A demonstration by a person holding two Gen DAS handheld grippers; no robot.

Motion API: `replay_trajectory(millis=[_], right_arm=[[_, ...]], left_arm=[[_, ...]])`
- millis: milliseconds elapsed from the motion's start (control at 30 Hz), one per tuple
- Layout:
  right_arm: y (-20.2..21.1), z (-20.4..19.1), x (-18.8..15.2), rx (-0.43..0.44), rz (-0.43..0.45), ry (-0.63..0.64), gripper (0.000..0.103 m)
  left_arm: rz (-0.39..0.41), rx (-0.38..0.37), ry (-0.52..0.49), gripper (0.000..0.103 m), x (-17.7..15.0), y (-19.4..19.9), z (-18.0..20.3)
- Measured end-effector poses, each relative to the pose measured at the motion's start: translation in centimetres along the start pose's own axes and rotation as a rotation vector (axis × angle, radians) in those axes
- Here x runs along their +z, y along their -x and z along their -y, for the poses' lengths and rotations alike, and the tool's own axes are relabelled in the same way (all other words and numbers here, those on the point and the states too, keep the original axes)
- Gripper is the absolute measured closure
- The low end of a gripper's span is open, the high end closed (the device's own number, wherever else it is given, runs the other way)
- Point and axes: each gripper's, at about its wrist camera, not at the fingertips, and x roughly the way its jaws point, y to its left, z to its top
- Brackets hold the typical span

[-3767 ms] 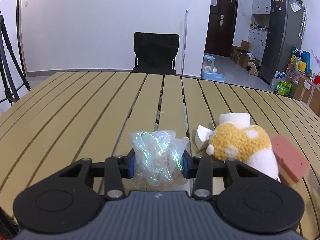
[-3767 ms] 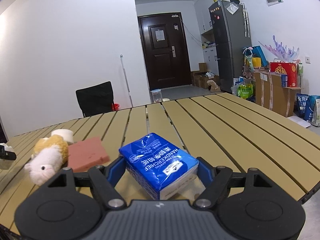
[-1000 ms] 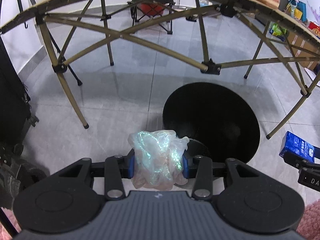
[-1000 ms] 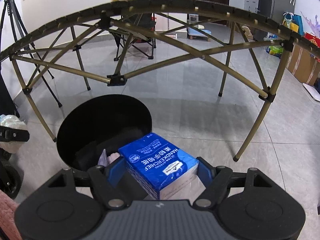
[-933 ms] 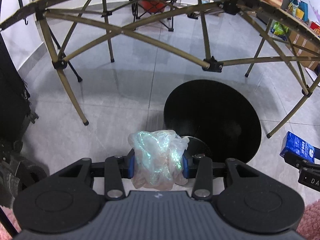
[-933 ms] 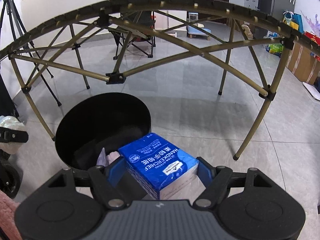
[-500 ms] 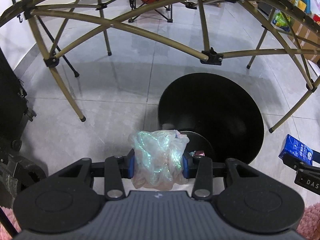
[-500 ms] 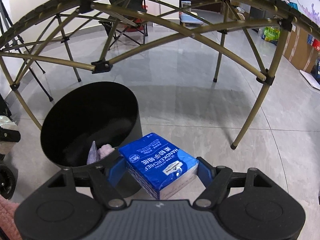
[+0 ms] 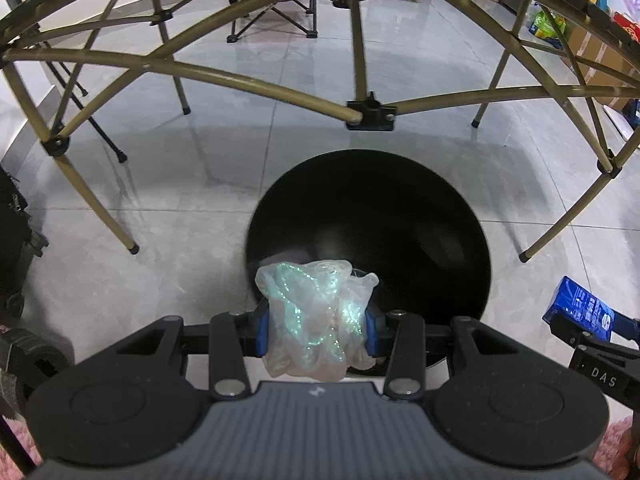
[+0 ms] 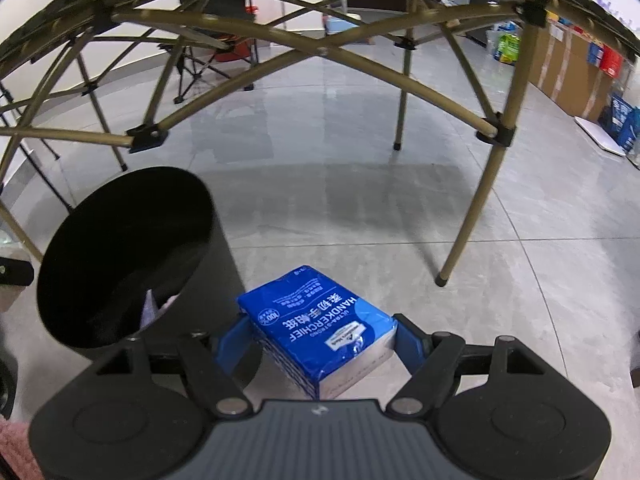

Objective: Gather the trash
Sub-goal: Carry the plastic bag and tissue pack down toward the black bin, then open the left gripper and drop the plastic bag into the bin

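Two grippers, one bin: left fingers pinch one plastic wad, right one tissue pack

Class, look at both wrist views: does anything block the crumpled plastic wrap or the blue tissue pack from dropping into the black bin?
Nothing visible does. The crumpled plastic wrap in the left gripper hangs at the black bin rim, mouth open. The blue tissue pack in the right gripper sits beside the bin, not over it.

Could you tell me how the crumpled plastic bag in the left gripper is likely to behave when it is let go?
The plastic bag looks thin and crumpled, so probably light and floppy. It may cling to the fingers or drift falling into the black bin.
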Motion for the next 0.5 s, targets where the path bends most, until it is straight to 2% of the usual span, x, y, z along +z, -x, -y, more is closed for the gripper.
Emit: replay_trajectory(millis=[300,500], right_arm=[[-0.5,2.2,0.0,-0.027,0.007,-0.055,0.028],[-0.6,2.8,0.1,-0.028,0.013,-0.068,0.028]], left_arm=[[-0.025,-0.018,-0.029,0.061,1.1,-1.6,3.5],[-0.022,0.009,-0.033,0.061,1.8,-2.8,5.2]])
